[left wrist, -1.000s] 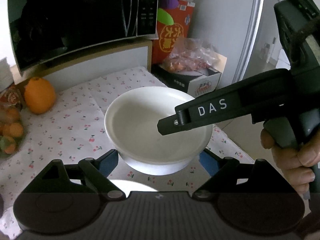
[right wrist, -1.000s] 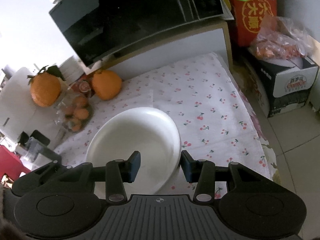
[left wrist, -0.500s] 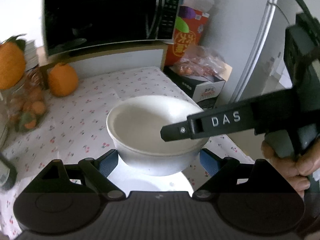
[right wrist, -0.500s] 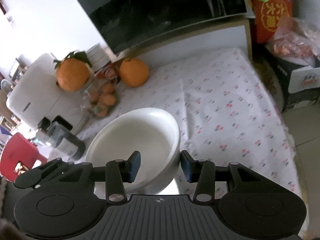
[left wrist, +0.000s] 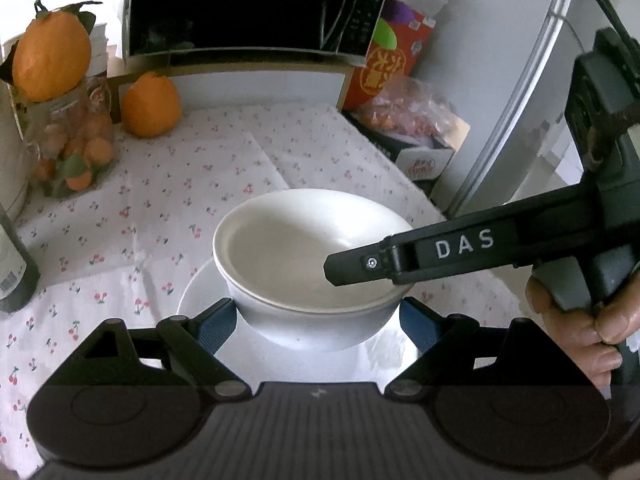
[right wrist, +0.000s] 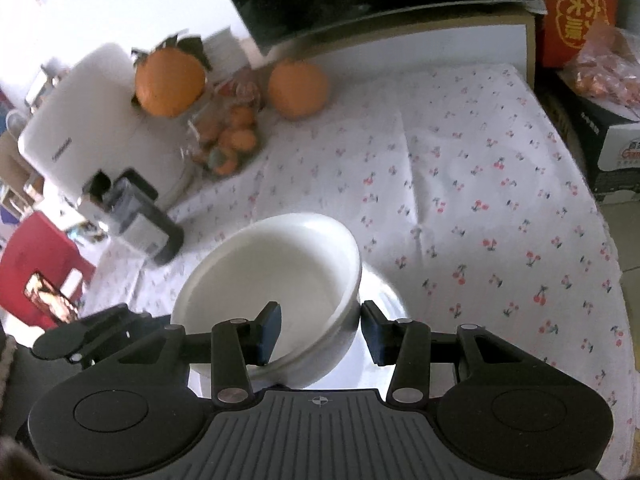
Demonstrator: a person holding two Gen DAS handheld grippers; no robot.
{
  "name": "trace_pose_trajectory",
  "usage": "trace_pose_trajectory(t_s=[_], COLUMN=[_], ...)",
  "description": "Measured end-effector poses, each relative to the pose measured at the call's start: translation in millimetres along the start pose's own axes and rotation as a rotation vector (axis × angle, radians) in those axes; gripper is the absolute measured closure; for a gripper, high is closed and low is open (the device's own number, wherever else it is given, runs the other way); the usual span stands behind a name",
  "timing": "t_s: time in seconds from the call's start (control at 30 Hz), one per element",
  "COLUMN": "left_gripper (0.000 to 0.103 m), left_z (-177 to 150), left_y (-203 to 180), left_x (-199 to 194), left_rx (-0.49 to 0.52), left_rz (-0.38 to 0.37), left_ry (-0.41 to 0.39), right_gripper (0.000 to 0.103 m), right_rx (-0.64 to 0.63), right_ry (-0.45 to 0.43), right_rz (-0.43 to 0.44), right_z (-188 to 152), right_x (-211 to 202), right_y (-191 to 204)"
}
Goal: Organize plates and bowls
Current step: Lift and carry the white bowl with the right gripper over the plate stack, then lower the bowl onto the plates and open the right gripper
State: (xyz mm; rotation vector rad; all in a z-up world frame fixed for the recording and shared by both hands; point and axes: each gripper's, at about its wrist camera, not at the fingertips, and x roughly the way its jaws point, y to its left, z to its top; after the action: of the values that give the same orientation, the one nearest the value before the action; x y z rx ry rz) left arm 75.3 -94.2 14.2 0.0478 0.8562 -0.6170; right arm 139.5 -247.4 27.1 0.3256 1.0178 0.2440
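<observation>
White bowls (left wrist: pixel 296 264), stacked one inside another, sit over a white plate (left wrist: pixel 200 296) on the cherry-print cloth. My left gripper (left wrist: pixel 316 316) is open, its blue pads on either side of the bowl's base and apart from it. My right gripper (right wrist: pixel 320 330) straddles the bowl's (right wrist: pixel 276 276) near right rim, one pad inside and one outside, with a visible gap to the wall. In the left wrist view the right gripper's finger reaches in over the bowl from the right. The plate (right wrist: pixel 384 292) shows under the bowl.
A microwave (left wrist: pixel 248 4) stands on a shelf at the back. Oranges (left wrist: pixel 150 106), a jar of small fruit (left wrist: pixel 76 148), a dark bottle (right wrist: pixel 148 220) and a white appliance (right wrist: pixel 96 132) stand left. A red bag (left wrist: pixel 388 60) and box (left wrist: pixel 420 148) sit off the right table edge.
The bowl stack has come down and left with both grippers onto the white plate. The right gripper's pads have spread apart around the rim.
</observation>
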Motion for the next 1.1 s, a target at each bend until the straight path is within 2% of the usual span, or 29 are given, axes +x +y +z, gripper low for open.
trace_pose_trajectory(t_s=[0.2, 0.43, 0.6, 0.73, 0.87, 1.1], left_gripper=[0.016, 0.016, 0.017, 0.009, 0.006, 0.004], left_z=[-14, -30, -38, -39, -37, -35], left_y=[0, -5, -4, -3, 0, 5], left_x=[3, 4, 10, 11, 8, 0], left_rx=[0.051, 0.099, 0.108, 0.109, 0.094, 0.067], left_rz=[0.031, 0.071, 0.073, 0.081, 0.092, 0.078], left_ry=[0.021, -0.018, 0.027, 0.041, 0.038, 0.051], right_gripper=[0.06, 0.06, 0.06, 0.06, 0.046, 0.033], right_rx=[-0.018, -0.059, -0.078, -0.081, -0.056, -0.007], right_ry=[0.033, 0.02, 0.025, 0.023, 0.013, -0.01], right_rz=[-0.015, -0.046, -0.06, -0.059, -0.051, -0.039], right_z=[-17, -27, -31, -31, -30, -24], right_x=[15, 21, 22, 22, 19, 14], right_y=[5, 10, 12, 13, 10, 4])
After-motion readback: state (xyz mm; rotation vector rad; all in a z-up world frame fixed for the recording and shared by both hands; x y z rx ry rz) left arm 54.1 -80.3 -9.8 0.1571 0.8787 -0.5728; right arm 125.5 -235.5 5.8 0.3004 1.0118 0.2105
